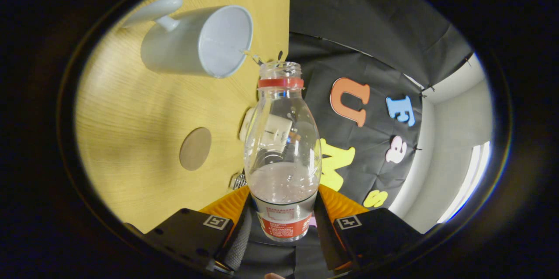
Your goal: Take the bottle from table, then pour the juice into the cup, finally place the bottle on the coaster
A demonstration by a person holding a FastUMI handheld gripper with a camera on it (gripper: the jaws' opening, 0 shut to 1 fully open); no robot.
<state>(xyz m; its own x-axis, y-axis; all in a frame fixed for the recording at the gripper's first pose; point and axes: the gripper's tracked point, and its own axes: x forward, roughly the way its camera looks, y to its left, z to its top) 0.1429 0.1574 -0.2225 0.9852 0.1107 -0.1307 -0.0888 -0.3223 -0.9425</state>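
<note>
The pale wooden surface [131, 139] carries a white ceramic cup [196, 43] and a round brown coaster [195, 148]. The clear uncapped plastic bottle [281, 148], clamped by the hand-held gripper [281, 222], tips toward the cup; pouring seems underway, placing remains.

Item, as I see it: my gripper [282, 220], both fingers pressed on the clear bottle [281, 148], uncapped, liquid low inside. Beyond its mouth, a white cup [198, 41] on the wooden table [131, 117]; a round coaster [195, 148] nearer the fingers.
</note>
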